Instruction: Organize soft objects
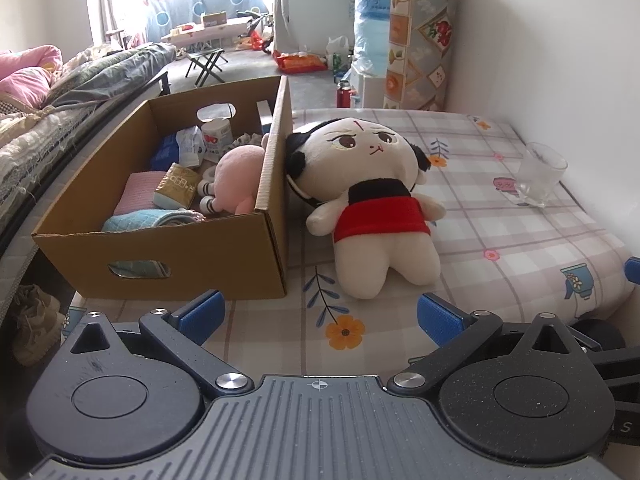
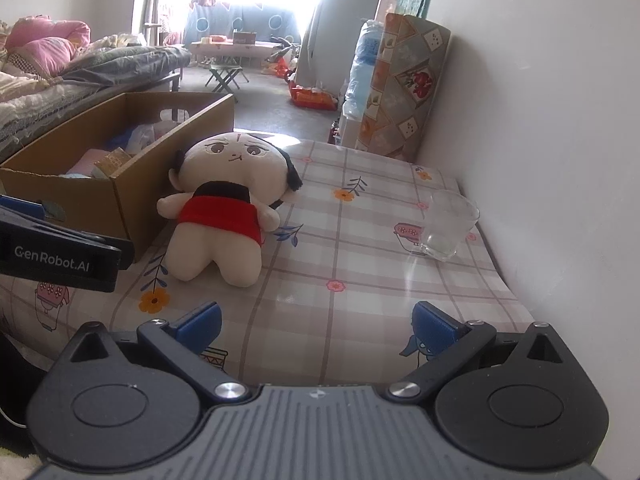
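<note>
Left wrist view: plush doll [image 1: 380,200] against cardboard box [image 1: 224,248], both grippers' jaws wide, empty.

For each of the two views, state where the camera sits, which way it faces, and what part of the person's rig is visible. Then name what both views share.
Left wrist: sits on the left gripper, faces the brown cardboard box; own open blue fingers show.
Right wrist: sits on the right gripper, faces the checked floral tablecloth; own open fingers show.
Shared: cream plush doll in red skirt, clear glass cup.

Doll [image 1: 376,200] right of box [image 1: 168,240], touching; glass [image 1: 540,176] far right.
</note>
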`<state>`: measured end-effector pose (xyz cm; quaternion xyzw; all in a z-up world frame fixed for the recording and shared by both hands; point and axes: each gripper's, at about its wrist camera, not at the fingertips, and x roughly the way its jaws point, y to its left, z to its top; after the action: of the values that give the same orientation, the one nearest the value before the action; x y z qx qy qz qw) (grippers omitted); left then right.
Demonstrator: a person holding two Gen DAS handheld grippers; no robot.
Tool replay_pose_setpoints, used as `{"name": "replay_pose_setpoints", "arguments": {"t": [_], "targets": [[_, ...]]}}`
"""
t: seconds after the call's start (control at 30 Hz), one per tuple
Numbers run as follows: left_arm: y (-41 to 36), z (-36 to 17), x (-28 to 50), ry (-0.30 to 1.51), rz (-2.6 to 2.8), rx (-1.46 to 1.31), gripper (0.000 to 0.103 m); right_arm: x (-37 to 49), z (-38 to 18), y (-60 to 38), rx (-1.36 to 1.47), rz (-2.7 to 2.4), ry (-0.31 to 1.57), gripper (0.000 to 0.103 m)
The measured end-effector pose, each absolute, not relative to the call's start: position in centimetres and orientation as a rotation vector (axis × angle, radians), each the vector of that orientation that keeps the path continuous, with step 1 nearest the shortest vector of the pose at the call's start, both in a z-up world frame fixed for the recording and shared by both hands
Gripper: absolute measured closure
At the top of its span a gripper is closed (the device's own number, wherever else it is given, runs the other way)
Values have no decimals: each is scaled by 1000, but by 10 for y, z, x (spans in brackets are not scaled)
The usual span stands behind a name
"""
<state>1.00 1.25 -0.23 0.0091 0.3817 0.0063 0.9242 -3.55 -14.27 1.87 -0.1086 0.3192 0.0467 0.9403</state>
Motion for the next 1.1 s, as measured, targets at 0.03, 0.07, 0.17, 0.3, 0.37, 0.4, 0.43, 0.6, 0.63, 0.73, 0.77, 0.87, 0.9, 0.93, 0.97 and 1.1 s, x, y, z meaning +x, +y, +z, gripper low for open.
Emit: {"name": "replay_pose_setpoints", "arguments": {"t": [0.03, 0.07, 0.17, 0.3, 0.37, 0.4, 0.43, 0.6, 0.63, 0.73, 0.77, 0.87, 0.9, 0.93, 0.97, 1.1], "targets": [[13, -2, 10, 784, 14, 18, 0, -35, 19, -143, -220, 99, 652, 0], [13, -2, 10, 785, 15, 17, 0, -35, 19, -143, -221, 101, 652, 0], [14, -3, 10, 785, 22, 17, 0, -35, 18, -140, -235, 108, 652, 0], [15, -3, 10, 787, 29, 19, 0, -35, 17, -136, -252, 125, 652, 0], [15, -3, 10, 789, 31, 21, 0, -34, 17, -135, -253, 130, 650, 0], [15, -4, 11, 790, 29, 22, 0, -33, 17, -136, -251, 130, 650, 0], [15, -4, 11, 791, 28, 22, 0, -33, 18, -136, -248, 130, 650, 0], [14, -4, 10, 791, 29, 23, 0, -30, 17, -137, -237, 127, 655, 0], [14, -4, 10, 790, 30, 23, 0, -29, 17, -137, -236, 127, 657, 0], [15, -5, 10, 792, 34, 25, 0, -30, 17, -137, -237, 127, 657, 0], [16, -5, 10, 793, 34, 24, 0, -29, 17, -137, -237, 127, 656, 0], [17, -5, 10, 795, 36, 24, 0, -28, 16, -136, -242, 128, 656, 0], [18, -5, 10, 796, 36, 24, 0, -28, 16, -136, -243, 129, 656, 0], [19, -6, 10, 797, 37, 23, 0, -28, 16, -136, -245, 130, 656, 0], [19, -6, 10, 798, 38, 22, 0, -29, 16, -135, -246, 131, 656, 0], [21, -6, 11, 805, 44, 19, 0, -29, 16, -133, -250, 134, 653, 0]]}}
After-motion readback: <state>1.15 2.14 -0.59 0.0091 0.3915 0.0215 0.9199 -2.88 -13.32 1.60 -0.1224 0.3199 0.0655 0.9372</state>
